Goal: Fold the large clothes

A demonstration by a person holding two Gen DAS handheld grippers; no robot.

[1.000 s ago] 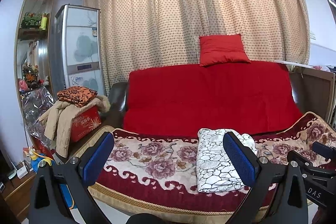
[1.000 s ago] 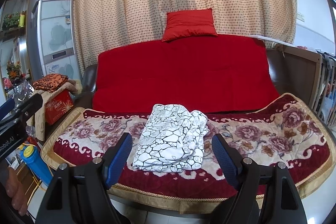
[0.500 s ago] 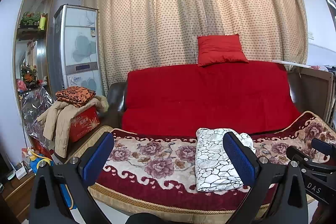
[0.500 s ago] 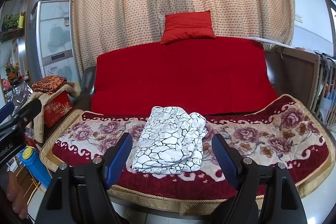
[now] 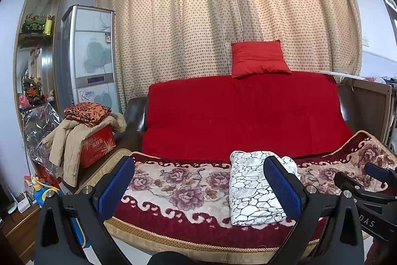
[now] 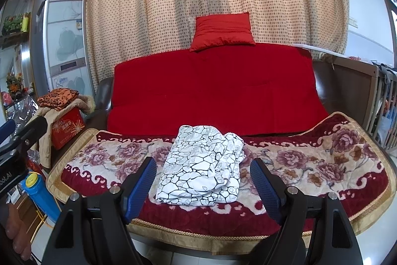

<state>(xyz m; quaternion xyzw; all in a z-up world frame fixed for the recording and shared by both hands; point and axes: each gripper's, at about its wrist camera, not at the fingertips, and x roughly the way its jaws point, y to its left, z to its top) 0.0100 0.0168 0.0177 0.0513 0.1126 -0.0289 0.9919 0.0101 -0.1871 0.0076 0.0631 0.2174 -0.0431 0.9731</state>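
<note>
Both grippers hang in front of the sofa with their jaws spread apart and nothing between them: the left gripper (image 5: 198,185) and the right gripper (image 6: 203,180). Beyond them, the folded white garment (image 6: 203,169) with black crackle lines lies on the floral seat cover (image 6: 310,163), below the red cushion (image 6: 223,30).

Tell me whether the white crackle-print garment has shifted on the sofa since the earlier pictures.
No. The folded garment lies on the same spot of the floral sofa cover, its far edge by the dark red border below the red backrest, as before.
</note>
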